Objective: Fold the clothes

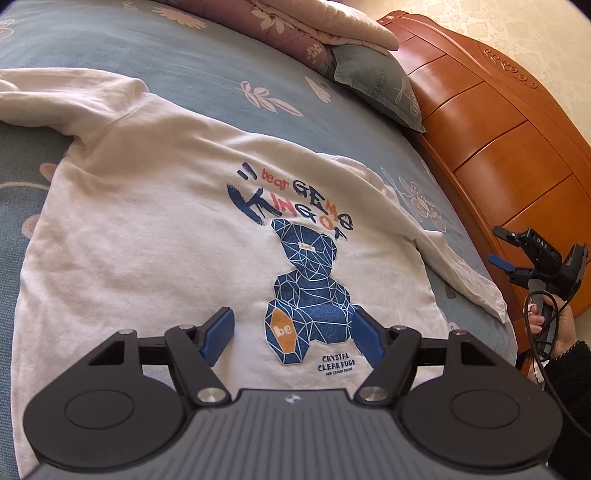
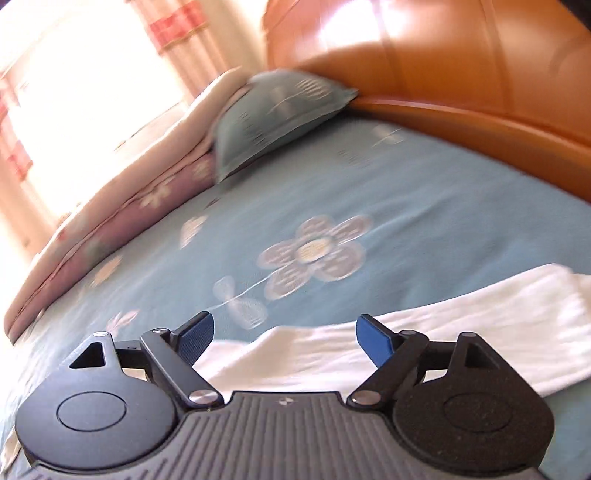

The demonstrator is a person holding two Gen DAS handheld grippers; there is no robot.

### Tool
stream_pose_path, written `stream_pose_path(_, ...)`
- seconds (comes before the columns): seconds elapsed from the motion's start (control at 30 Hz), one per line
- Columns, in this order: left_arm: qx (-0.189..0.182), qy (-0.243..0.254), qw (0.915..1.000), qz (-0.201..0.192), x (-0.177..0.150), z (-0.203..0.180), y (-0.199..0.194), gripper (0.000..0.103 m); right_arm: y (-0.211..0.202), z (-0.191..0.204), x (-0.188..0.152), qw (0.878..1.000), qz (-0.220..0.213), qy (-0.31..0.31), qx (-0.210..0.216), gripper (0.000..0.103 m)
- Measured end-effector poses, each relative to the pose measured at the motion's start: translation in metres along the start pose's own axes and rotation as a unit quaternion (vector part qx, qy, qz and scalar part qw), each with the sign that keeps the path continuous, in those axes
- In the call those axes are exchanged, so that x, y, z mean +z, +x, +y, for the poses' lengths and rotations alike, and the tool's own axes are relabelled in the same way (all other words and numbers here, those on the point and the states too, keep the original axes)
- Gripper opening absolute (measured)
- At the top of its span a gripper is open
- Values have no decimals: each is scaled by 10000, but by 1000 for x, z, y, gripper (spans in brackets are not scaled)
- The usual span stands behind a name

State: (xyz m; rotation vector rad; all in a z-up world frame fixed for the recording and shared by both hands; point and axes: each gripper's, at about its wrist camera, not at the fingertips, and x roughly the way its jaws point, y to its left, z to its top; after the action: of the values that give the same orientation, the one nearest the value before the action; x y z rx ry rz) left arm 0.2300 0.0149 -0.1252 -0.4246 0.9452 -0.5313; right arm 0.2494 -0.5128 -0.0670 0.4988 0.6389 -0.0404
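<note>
Now the white long-sleeved sweatshirt with the blue geometric bear print (image 1: 177, 229) lies spread face-up on the blue flower-patterned bedsheet (image 1: 192, 62), body flat, one sleeve trailing off to the far left and the other sleeve (image 2: 461, 325) stretched out toward the orange wooden headboard (image 1: 491, 147). The left hand-held gripper (image 1: 291, 332) hovers low over the hem end, just above the bear print, jaws spread apart with nothing between the blue pads. The right hand-held gripper (image 2: 284, 334) is up off the bed beside the sleeve, its jaws wide and empty; from the left wrist view it shows at the bed's edge in a person's hand (image 1: 554, 325), clear of the cloth. The right wrist view is smeared, so fine creases in that sleeve are hard to read. A grey-green pillow (image 1: 380, 85) and folded pink bedding (image 1: 295, 26) sit well apart near the headboard, out of the way. By the look of it folding has barely started. To do the sleeve fold well, I'd say pinch near the cuff, carry it across the chest in a straight line, and keep the left side steadying the body so the print stays smooth.
</note>
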Motion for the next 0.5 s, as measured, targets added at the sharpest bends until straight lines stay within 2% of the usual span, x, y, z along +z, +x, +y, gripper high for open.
stream_pose_path(0.07, -19, 0, 10000, -7, 0, 1, 0, 71, 26, 38, -4, 9975, 467, -334, 406, 89)
stream_pose_path(0.17, -47, 9, 10000, -18, -1, 2, -1, 71, 66, 88, -16, 9921, 883, -749, 481, 89)
stream_pose_path(0.27, -56, 64, 10000, -9, 0, 1, -1, 72, 101, 125, -30, 9853, 1165, -1249, 107, 89)
stream_pose_path(0.37, -57, 135, 9999, 24, 1, 0, 0, 72, 136, 152, -46, 9720, 1382, -1845, -460, 89)
stream_pose_path(0.4, -58, 157, 9999, 36, 1, 0, 0, 72, 146, 156, -49, 9681, 1379, -2005, -604, 92)
stream_pose_path(0.43, -60, 175, 9998, 45, 2, 0, 0, 72, 152, 159, -50, 9657, 1332, -2121, -685, 100)
stream_pose_path(0.5, -74, 196, 9998, 60, 4, 1, 1, 72, 165, 162, -48, 9631, 1235, -2252, -805, 103)
